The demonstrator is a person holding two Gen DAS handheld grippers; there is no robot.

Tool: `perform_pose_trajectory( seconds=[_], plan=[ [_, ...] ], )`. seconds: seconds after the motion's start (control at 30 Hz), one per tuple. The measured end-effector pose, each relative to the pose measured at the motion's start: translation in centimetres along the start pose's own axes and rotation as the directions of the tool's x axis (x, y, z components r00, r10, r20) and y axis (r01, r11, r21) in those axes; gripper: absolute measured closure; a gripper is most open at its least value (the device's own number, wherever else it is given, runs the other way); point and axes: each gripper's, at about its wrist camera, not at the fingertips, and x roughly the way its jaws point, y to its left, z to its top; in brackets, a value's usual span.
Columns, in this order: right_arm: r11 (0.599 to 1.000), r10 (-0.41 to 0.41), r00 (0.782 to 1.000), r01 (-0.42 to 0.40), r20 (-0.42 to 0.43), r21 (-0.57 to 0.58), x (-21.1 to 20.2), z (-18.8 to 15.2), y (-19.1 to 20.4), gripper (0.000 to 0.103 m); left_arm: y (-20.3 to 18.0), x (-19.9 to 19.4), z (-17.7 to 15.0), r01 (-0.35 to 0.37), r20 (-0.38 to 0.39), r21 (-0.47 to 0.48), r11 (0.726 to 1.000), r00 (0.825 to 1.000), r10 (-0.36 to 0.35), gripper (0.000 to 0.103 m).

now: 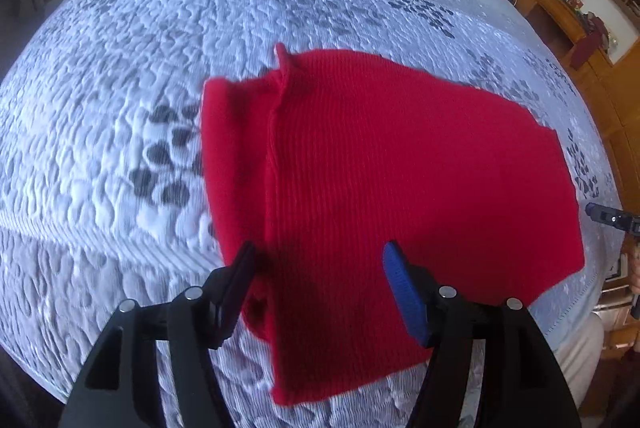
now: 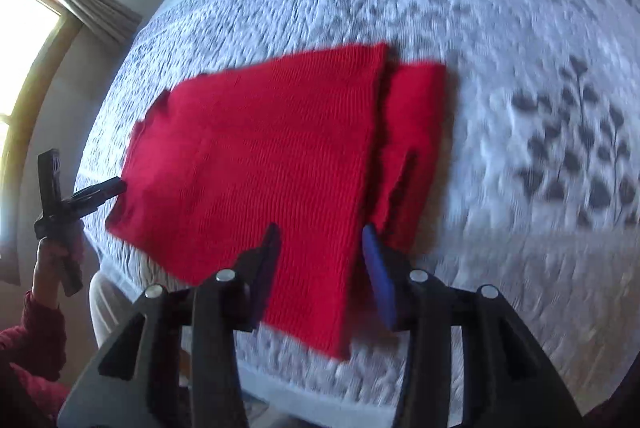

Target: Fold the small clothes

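Left tool [image 1: 318,260] hangs wide open over the garment's [image 1: 400,180] near edge, holding nothing; right tool [image 2: 320,242] gapes empty likewise. Best pinch both near corners together and carry them evenly. Red ribbed knit lies flat, partly folded, near the bed's [image 1: 120,68] front edge.
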Motion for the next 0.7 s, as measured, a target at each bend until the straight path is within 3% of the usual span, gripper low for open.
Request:
perform_pose_trajectory(
  seconds=[0.17, 0.27, 0.33, 0.4, 0.57, 0.7],
  plan=[
    [1.000, 0.010, 0.999, -0.009, -0.034, 0.024, 0.6, -4.0, 0.2, 0.060, -0.1, 0.0, -2.8, 0.023, -0.015, -0.030, 0.999, 1.000, -0.023, 0.037],
    [0.999, 0.027, 0.999, -0.026, -0.040, 0.025, 1.0, -4.9, 0.6, 0.066, -0.4, -0.2, -3.5, 0.007, -0.008, -0.025, 1.000, 1.000, -0.007, 0.037],
    [1.000, 0.014, 0.999, -0.014, -0.044, 0.011, 1.4, -5.0, 0.9, 0.073, -0.6, -0.4, -3.7, -0.007, -0.006, -0.020, 1.000, 1.000, 0.007, 0.038],
    [1.000, -0.006, 0.999, 0.006, -0.049, 0.002, 1.6, -5.2, 1.2, 0.090, -0.9, -0.5, -3.8, -0.023, -0.004, -0.016, 1.000, 1.000, 0.023, 0.039],
    [1.000, -0.004, 0.999, 0.005, -0.051, 0.018, 1.6, -5.4, 1.1, 0.099, -0.7, 0.0, -4.4, -0.105, -0.009, -0.013, 0.994, 0.994, 0.105, 0.080],
    [0.999, 0.007, 0.999, -0.006, -0.037, 0.037, 0.3, -5.5, 0.7, 0.100, 0.6, -0.6, -4.4, -0.075, -0.004, -0.073, 0.995, 0.997, 0.075, 0.093]
  ],
)
